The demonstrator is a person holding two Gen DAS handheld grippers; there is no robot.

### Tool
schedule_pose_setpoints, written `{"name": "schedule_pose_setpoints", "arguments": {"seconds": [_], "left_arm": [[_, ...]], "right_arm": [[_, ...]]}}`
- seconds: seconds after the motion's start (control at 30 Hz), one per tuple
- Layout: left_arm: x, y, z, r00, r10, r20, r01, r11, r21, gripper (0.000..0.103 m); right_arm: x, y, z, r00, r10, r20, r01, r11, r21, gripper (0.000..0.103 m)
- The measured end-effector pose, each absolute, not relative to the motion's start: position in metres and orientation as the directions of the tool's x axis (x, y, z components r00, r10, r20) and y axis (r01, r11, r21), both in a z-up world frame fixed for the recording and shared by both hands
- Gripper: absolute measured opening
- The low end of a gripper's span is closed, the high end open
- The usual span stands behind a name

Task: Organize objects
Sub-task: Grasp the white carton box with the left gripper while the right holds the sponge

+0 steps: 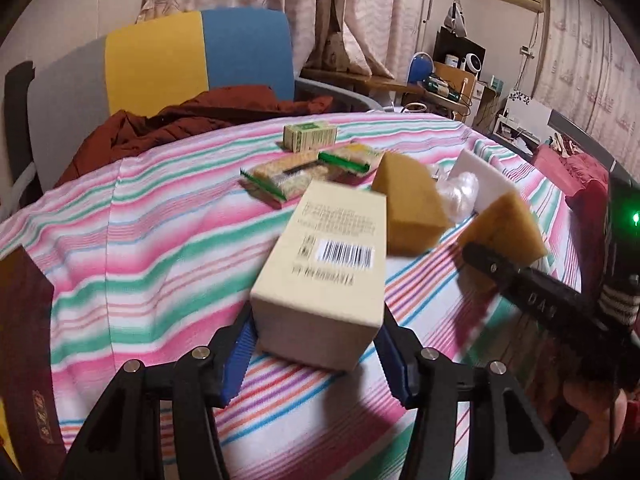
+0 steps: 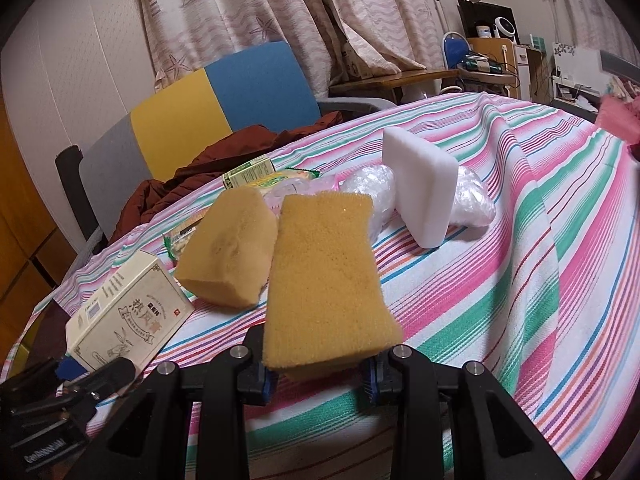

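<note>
Both tongs loaded: left [image 1: 316, 356] box [image 1: 324, 268], right [image 2: 320, 372] sponge [image 2: 326, 280]

On the striped-cloth counter [image 2: 500, 280], the loose tan sponge [image 2: 228, 256] lies at nine o'clock of the white foam block [image 2: 420, 196]; flat snack packets [image 1: 280, 178] lie at twelve o'clock beyond the sponge.

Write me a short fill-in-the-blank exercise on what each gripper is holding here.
1. The left gripper grips a cream ____ with a barcode.
2. The right gripper is shut on a yellow ____.
3. The white foam block stands ____ on the striped cloth.

Missing words: box; sponge; upright
</note>
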State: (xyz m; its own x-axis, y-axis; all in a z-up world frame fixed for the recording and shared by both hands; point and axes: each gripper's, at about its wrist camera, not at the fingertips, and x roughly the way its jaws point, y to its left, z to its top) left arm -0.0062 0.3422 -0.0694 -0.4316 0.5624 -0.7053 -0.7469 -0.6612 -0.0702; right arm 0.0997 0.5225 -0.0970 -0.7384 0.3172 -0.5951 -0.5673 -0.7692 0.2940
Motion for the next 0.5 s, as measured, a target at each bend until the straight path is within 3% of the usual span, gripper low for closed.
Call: {"name": "schedule_pose_setpoints", "arguments": {"seconds": [0.23,0.3,0.5], "left_arm": [[-0.02,0.361,-0.059,-0.449,0.563,-0.694,-0.761,-0.647,-0.034,0.057],[-0.024,0.36,-0.062,-0.437,0.585,-0.684,-0.766,-0.64,-0.058,0.051],[-0.01,0.35,-0.069,-0.494,0.579,-0.649,-0.755,-0.655,-0.009,0.051]], "right_arm": [[0.1,0.522,-0.097,-0.739,0.318,-0.594,-0.567,-0.77,0.294,0.033],[0.1,0.522,-0.097,-0.739,0.319,-0.593,-0.567,-0.77,0.293,0.033],[0.1,0.522,-0.097,-0.739,0.319,-0.593,-0.567,-0.77,0.292,0.033]]}}
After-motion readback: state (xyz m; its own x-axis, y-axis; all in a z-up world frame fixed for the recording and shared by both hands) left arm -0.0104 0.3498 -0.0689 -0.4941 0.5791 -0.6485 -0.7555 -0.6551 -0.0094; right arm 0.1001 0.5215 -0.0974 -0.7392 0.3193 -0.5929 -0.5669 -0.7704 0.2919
